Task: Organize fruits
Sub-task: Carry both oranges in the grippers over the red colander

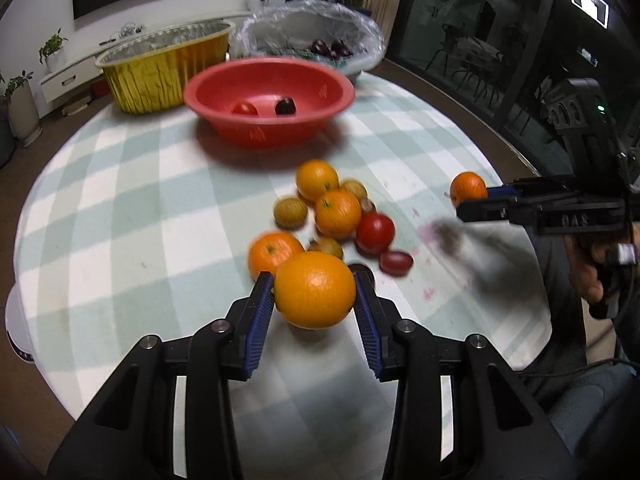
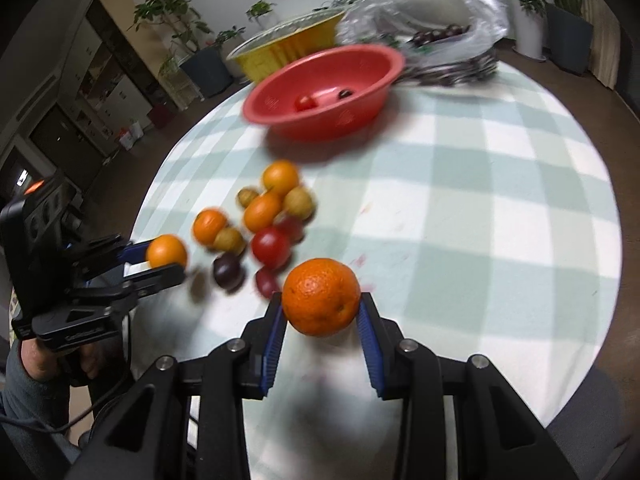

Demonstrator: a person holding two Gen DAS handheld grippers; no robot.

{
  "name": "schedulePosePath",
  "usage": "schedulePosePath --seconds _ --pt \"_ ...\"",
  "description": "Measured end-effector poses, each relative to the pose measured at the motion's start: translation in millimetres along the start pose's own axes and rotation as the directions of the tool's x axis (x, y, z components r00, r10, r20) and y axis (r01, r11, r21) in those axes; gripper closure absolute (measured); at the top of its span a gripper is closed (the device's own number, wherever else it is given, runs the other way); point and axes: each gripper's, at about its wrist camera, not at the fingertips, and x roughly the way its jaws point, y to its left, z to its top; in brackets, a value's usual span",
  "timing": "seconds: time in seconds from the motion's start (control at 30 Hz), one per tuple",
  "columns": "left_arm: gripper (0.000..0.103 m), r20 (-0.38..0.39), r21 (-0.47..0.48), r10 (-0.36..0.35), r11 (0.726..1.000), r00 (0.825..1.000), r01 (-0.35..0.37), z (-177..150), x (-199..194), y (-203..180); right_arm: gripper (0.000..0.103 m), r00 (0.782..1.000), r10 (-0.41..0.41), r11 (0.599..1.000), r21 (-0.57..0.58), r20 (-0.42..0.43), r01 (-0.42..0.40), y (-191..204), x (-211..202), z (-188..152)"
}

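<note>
While each gripper carried a fruit clear of the tabletop (image 1: 120, 200), the step in hand looked like delivery to a container. The left gripper (image 1: 315, 292) had its jaws clamped on a smooth orange (image 1: 315, 290), and the right gripper (image 2: 321, 304) had its jaws clamped on a darker, pebbled mandarin (image 2: 321, 296).

From the left wrist view the red bowl (image 1: 224, 92) lay at twelve o'clock, beyond the loose fruit pile (image 1: 336, 216), with the yellow foil tray (image 1: 160, 72) at about eleven and the plastic bag (image 1: 360, 28) at one.

To do it well, I judged each fruit should be carried high over the pile, lowered inside the rim, and only then let go, so nothing rolled. Which container suited oranges I could not tell.

Both fruits were nearly round, with no real long axis. The mandarin's small dimple faced about four o'clock towards the camera; the orange's stem end was not visible.
</note>
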Motion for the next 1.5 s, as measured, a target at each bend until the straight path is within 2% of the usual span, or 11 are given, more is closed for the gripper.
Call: schedulePosePath --seconds 0.3,0.47,0.6,0.8,0.97,1.23,1.5 --pt "0.066 0.091 0.011 0.014 1.0 0.996 -0.015 46.9 -18.8 22.1 0.065 0.994 -0.058 0.998 0.01 0.093 0.058 -27.3 -19.9 51.0" --pt "0.066 0.128 0.011 0.021 1.0 0.992 -0.022 78.5 -16.3 34.3 0.065 0.99 -0.06 0.998 -0.023 0.129 0.064 -25.1 -18.7 85.1" --pt "0.066 0.141 0.031 0.03 0.999 0.99 -0.035 109.6 -5.6 43.1 0.065 0.991 -0.054 0.996 -0.061 0.123 0.062 -16.9 -5.7 109.4" --pt "0.066 0.097 0.083 0.078 0.993 0.992 -0.086 159.4 34.3 56.0 0.065 0.995 -0.011 0.994 -0.108 0.094 0.021 0.0 22.1 150.6" --pt "0.066 0.02 0.139 0.108 0.984 0.994 -0.11 180.4 80.5 55.8 0.065 0.998 -0.051 0.983 -0.176 0.038 0.057 15.2 55.7 174.2" --pt "0.066 -0.061 0.201 0.088 0.977 0.994 -0.074 178.7 128.8 42.3 0.065 0.993 -0.105 0.965 -0.248 -0.046 0.091 21.4 90.5 176.0" --pt "0.065 -0.088 0.247 0.097 0.966 0.991 -0.072 176.9 149.2 35.1 0.065 0.985 -0.147 0.949 -0.295 -0.093 0.114 18.4 112.9 180.4"
